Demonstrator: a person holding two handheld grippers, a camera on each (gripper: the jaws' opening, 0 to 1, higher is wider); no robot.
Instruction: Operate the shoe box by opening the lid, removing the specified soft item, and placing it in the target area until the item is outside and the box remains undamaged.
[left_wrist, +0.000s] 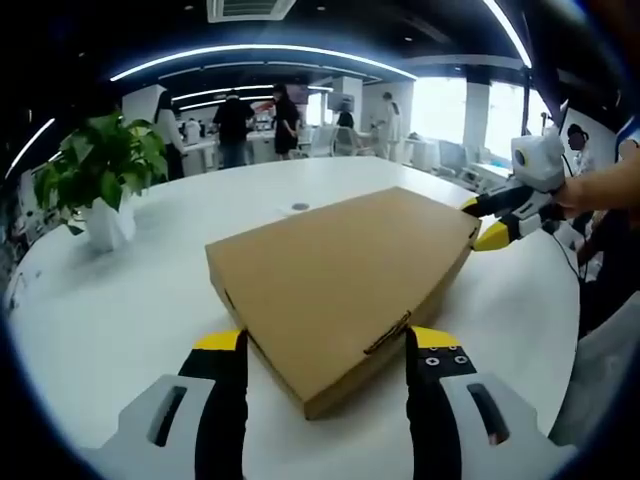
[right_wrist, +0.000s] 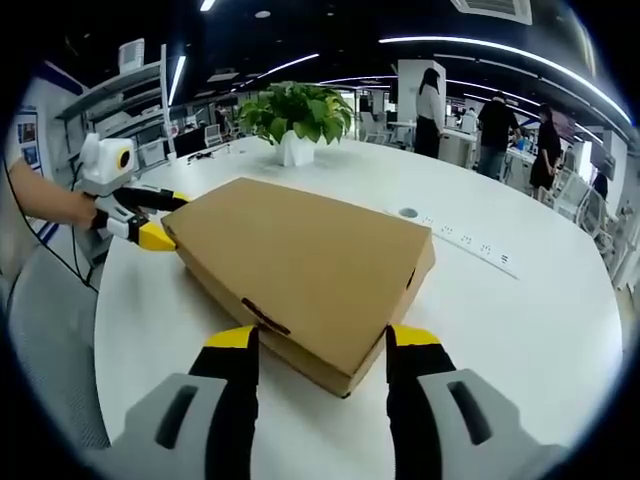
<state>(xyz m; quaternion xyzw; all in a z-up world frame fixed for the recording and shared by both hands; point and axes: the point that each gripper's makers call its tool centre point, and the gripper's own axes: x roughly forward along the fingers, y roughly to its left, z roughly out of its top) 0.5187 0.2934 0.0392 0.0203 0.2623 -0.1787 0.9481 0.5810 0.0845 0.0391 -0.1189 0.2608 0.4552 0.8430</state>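
Closed shoe box (left_wrist: 345, 275) on white table (left_wrist: 120, 300); potted plant (left_wrist: 100, 175) behind; both grippers' (left_wrist: 325, 345) (right_wrist: 320, 340) jaws spread at opposite corners.

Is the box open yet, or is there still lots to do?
Not open yet. The cardboard box lies shut on the white table, lid flat. The left gripper and right gripper sit at opposite corners, jaws apart, gripping nothing. Opening the lid, taking the soft item out and placing it are all left.

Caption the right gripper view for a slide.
Both grippers open astride opposite corners of the closed cardboard shoe box on a white table, potted plant behind.
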